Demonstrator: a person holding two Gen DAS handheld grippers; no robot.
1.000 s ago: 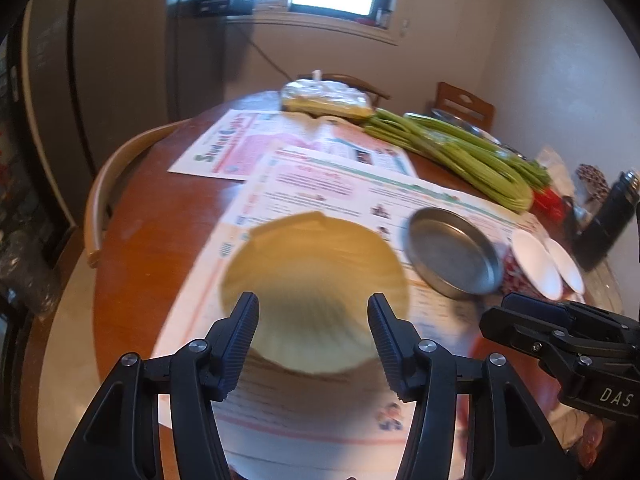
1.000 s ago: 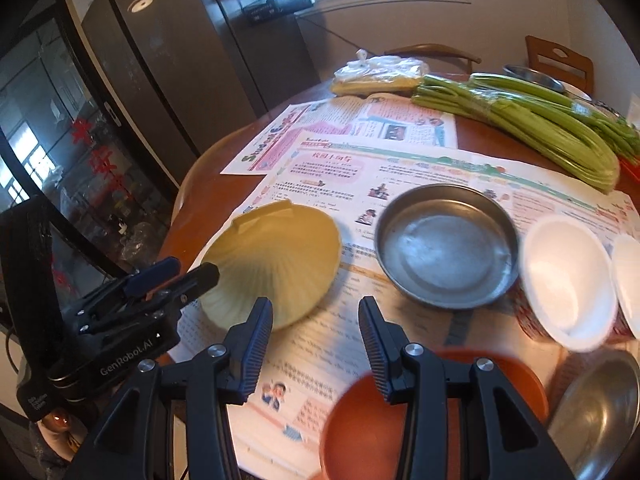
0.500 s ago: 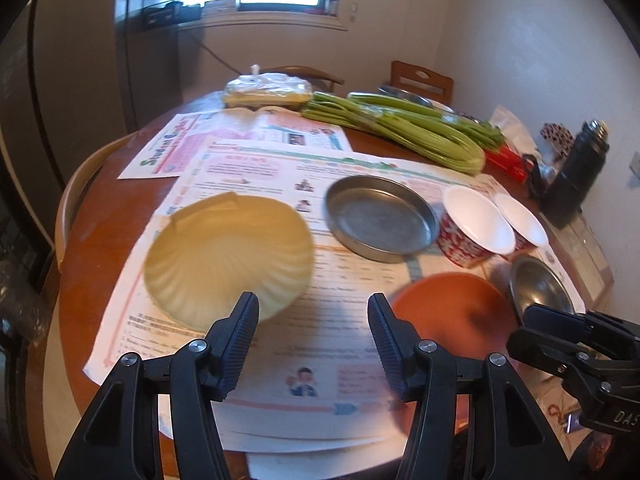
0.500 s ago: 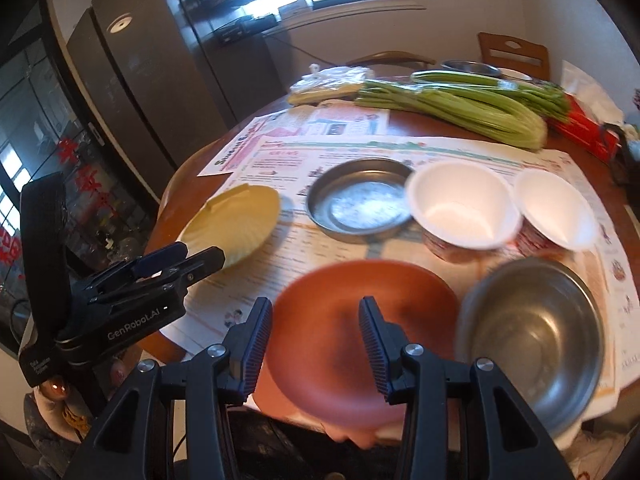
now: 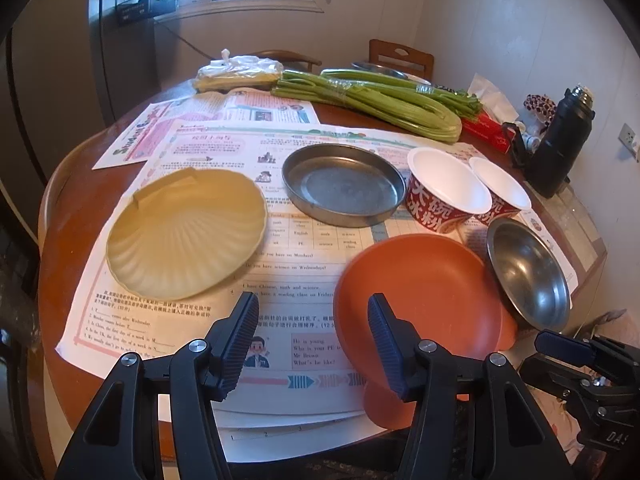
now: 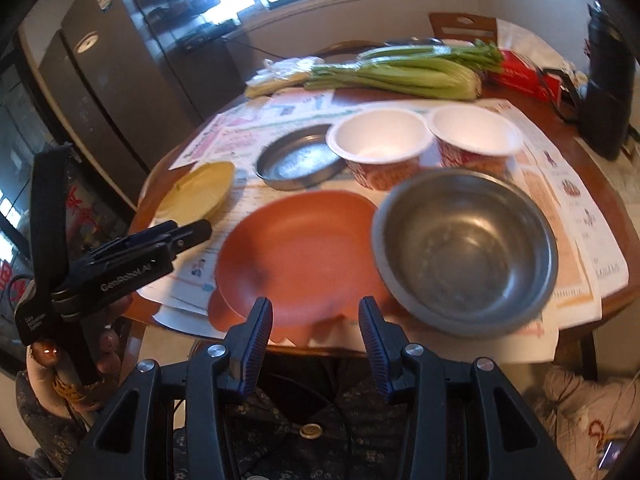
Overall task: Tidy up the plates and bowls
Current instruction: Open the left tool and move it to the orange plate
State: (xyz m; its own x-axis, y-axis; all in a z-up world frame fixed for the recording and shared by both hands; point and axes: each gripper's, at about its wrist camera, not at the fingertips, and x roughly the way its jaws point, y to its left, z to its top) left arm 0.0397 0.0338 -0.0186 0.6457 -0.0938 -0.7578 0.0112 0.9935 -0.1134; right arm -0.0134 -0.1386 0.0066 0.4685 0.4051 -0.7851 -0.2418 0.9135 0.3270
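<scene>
Both views are sliding off the yellow shell plate (image 5: 186, 232) toward the near edge of the desk (image 5: 72, 208), so the orange plate (image 5: 420, 292) and steel bowl (image 5: 528, 272) are coming up front. The left hand-held gripper (image 5: 308, 344) and right hand-held gripper (image 6: 316, 336) are hovering with a gap between their jaws, gripping nothing; nothing looks stacked yet.
</scene>
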